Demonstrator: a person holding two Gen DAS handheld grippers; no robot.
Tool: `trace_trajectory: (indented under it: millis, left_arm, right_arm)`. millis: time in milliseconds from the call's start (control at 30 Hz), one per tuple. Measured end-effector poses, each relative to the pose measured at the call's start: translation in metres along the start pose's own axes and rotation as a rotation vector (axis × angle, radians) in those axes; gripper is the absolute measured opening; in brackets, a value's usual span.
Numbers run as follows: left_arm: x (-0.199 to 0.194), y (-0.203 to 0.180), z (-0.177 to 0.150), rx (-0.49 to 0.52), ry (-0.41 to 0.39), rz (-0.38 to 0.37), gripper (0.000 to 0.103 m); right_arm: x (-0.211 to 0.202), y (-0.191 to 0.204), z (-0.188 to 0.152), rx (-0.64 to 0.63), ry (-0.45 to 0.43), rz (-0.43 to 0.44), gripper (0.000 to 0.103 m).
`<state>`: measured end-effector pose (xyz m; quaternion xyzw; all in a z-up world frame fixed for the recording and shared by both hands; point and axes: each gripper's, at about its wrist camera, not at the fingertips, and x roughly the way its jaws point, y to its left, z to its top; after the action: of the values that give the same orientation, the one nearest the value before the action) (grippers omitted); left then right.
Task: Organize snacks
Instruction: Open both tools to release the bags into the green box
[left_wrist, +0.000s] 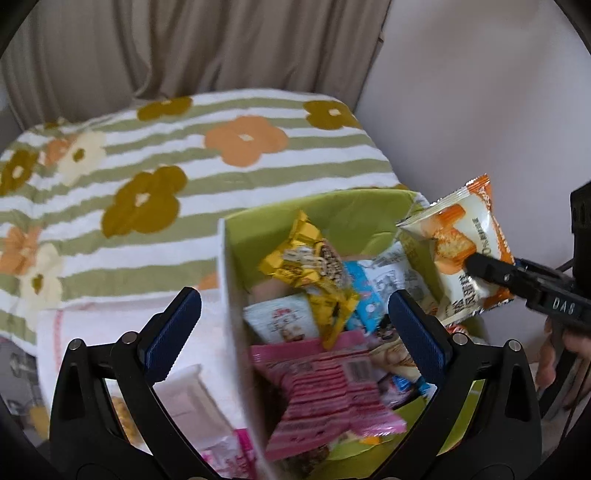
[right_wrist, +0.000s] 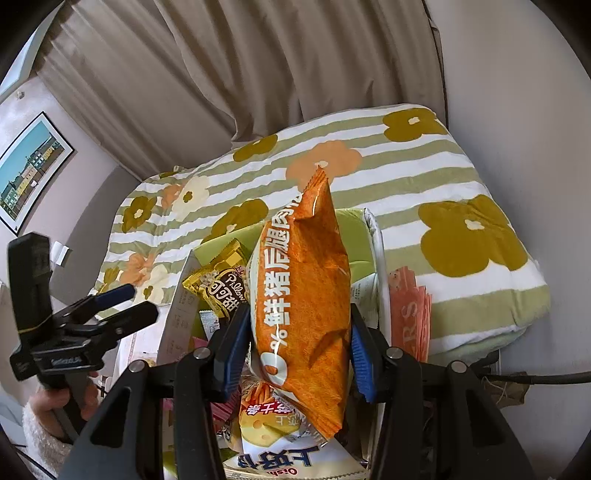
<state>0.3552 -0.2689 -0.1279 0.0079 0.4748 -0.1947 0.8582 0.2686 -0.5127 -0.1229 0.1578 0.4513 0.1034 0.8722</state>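
The left gripper (left_wrist: 295, 332) hangs with jaws spread wide and empty, straddling the near wall of the green box (left_wrist: 332, 214); a pink packet (left_wrist: 325, 391) lies between and below them. The right gripper (right_wrist: 295, 343) has its jaws clamped on the orange bag (right_wrist: 306, 295) at mid-body, above the box. The bag looks light, puffy, crinkly and slippery; its sealed edge would likely give a firmer hold.

A striped quilt (right_wrist: 424, 177) with olive and orange flowers fills the middle of the frame, beige curtains (right_wrist: 221, 66) hang across the top, and a framed picture of buildings (right_wrist: 31, 170) sits on the wall at far left.
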Motion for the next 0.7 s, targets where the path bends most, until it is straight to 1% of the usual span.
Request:
trace_trajectory:
  millis: [133, 200, 300, 333, 367, 433, 533, 700]
  left_arm:
    - [-0.009, 0.010, -0.008, -0.013, -0.008, 0.007, 0.101]
    - [-0.014, 0.014, -0.012, -0.018, -0.012, 0.022, 0.101]
    - [-0.021, 0.019, -0.018, -0.029, -0.020, 0.030, 0.101]
    - [-0.024, 0.022, -0.019, -0.033, -0.022, 0.040, 0.101]
    - [-0.026, 0.023, -0.021, -0.035, -0.023, 0.047, 0.101]
    - [-0.030, 0.029, -0.025, -0.042, -0.024, 0.061, 0.101]
    - [-0.038, 0.035, -0.034, -0.059, -0.027, 0.070, 0.101]
    - [-0.050, 0.047, -0.047, -0.104, -0.027, 0.073, 0.101]
  right_arm:
    - [0.005, 0.002, 0.008, 0.011, -0.002, 0.014, 0.046]
    - [0.012, 0.006, 0.012, 0.015, 0.014, 0.014, 0.046]
    - [0.021, 0.009, 0.013, 0.035, 0.023, 0.024, 0.049]
    - [0.022, 0.010, 0.014, 0.041, 0.013, 0.033, 0.053]
    - [0.023, 0.011, 0.014, 0.043, -0.002, 0.041, 0.071]
    - [0.018, 0.015, 0.013, 0.036, -0.042, 0.027, 0.103]
    - [0.005, 0.022, 0.007, -0.006, -0.095, 0.018, 0.103]
    - [-0.006, 0.032, -0.004, -0.070, -0.079, 0.000, 0.103]
